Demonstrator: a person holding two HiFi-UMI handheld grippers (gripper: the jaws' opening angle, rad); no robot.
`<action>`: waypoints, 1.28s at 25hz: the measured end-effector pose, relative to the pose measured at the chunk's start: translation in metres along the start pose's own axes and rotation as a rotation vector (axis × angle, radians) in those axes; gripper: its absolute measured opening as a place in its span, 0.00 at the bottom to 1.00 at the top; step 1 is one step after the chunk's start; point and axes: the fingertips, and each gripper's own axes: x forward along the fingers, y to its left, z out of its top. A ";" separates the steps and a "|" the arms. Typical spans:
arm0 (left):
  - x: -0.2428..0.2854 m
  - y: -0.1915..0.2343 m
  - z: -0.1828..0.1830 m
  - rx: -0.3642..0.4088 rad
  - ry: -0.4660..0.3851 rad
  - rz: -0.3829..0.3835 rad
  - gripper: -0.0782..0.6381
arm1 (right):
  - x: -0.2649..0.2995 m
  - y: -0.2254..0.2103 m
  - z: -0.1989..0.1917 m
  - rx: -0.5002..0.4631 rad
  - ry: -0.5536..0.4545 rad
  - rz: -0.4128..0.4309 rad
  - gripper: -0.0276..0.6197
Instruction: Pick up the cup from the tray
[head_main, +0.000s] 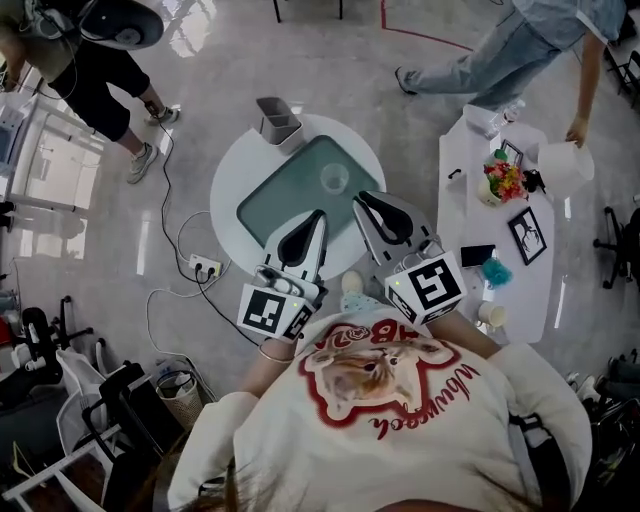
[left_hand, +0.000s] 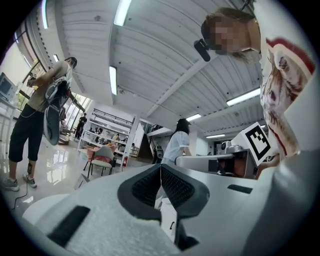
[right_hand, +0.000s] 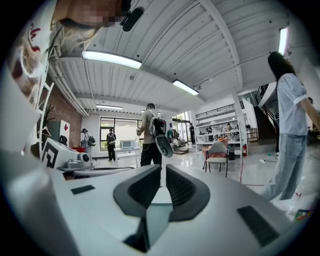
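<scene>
Cup (head_main: 334, 178) on tray (head_main: 268, 212); left gripper (left_hand: 160, 168), right gripper (right_hand: 161, 170) both closed, empty

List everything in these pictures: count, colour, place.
round table: one, white, centre of the head view
tray: one, green, on the round table
cup: one, clear, on the tray's far right part
bin: one, grey, at the round table's far edge
power strip: one, white, on the floor left of the round table
long table: one, white, at the right
flowers: one bunch, multicoloured, on the long table
picture frame: one, black, on the long table
people: two, one far left, one far right
left gripper: white, black pads, shut, empty, over the tray's near side
right gripper: white, black pads, shut, empty, beside the left one
</scene>
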 end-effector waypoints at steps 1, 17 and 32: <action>0.004 0.004 0.001 0.003 -0.003 0.007 0.13 | 0.005 -0.003 -0.001 0.003 0.003 0.004 0.12; 0.003 0.041 -0.002 -0.027 0.037 -0.023 0.13 | 0.039 -0.006 -0.021 0.038 0.030 -0.054 0.12; -0.002 0.053 -0.030 -0.067 0.123 -0.041 0.13 | 0.062 -0.023 -0.115 0.085 0.206 -0.091 0.32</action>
